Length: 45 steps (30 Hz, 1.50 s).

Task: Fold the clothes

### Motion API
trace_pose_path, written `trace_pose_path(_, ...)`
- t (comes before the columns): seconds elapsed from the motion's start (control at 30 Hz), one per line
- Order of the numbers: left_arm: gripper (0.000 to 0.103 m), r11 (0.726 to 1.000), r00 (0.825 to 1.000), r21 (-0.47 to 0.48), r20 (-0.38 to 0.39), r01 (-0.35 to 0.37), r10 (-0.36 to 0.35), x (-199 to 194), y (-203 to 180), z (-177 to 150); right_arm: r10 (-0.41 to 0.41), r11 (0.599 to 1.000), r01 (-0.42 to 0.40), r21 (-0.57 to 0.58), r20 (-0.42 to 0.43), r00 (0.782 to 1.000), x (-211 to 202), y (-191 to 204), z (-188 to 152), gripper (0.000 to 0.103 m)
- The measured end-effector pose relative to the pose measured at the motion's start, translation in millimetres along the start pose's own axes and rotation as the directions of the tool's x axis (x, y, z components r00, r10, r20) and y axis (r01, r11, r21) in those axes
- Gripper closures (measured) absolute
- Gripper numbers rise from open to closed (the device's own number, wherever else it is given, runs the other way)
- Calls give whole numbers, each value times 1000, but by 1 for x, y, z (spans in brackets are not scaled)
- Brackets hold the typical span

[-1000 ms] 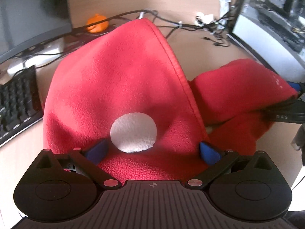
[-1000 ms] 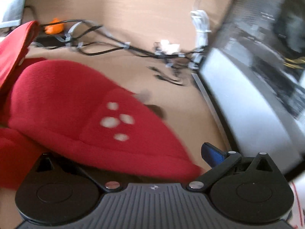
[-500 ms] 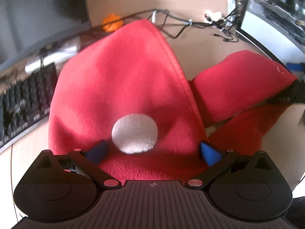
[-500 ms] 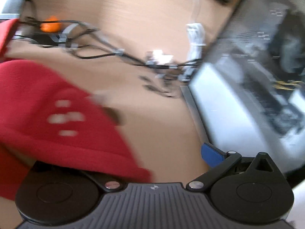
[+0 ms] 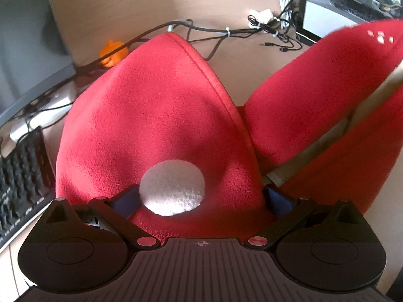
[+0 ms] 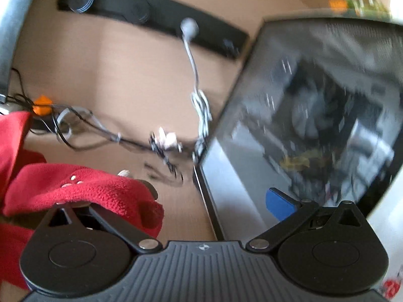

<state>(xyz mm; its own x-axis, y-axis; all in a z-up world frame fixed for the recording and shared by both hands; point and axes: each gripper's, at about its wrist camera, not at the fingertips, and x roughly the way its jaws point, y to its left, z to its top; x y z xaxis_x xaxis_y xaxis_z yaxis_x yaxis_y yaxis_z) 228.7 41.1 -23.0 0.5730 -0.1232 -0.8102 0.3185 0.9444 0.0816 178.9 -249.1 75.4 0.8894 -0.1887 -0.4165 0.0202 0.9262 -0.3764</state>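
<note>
- The red fleece garment [image 5: 161, 115] fills the middle of the left wrist view, lifted into a peak over the tabletop [image 5: 156, 2], a round white patch [image 5: 172, 187] low on its front.
- A stitched hem [image 5: 214, 80] runs down the right slope of the peak.
- A second red fold [image 5: 322, 85] rises to the right, small white dots [image 5: 377, 36] near its top edge.
- The left hand-held gripper [image 5: 201, 200] has its blue pads wide apart with fleece bunched between them; whether they pinch it cannot be told.
- In the right wrist view the garment [image 6: 83, 188] lies at lower left, draped over the left finger of the right hand-held gripper [image 6: 216, 201]; the blue right pad [image 6: 279, 202] stands bare and well apart, so the jaws are spread wide.
- A black keyboard [image 5: 20, 176] sits at the left edge of the tabletop.
- Tangled cables [image 5: 226, 31] and a small orange object [image 5: 113, 52] lie behind the garment.
- A glass-sided computer case [image 6: 314, 115], blurred, stands to the right.
</note>
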Motion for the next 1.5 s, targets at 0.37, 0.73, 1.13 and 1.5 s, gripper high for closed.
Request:
trace_pose_path(0.37,0,999,1000,-31,-18,13,-14,2,3,0,20,997,-8,80,-151,988,25,-10,-37,0)
trace_pose_path(0.73,0,999,999,1,-7,33,-33,9,1,6,15,997,0,71,-207,978,31,-13,-50,0)
trace_pose_path(1.13,0,989,960,66,242,131,-143,-49,-9,13,-11,998,13,68,-37,999,-10,-15,-17,0)
trace_pose_path(1.5,0,958,925,235,298,167,-235,-74,-57,22,27,996,-8,85,-224,974,7,-27,-39,0)
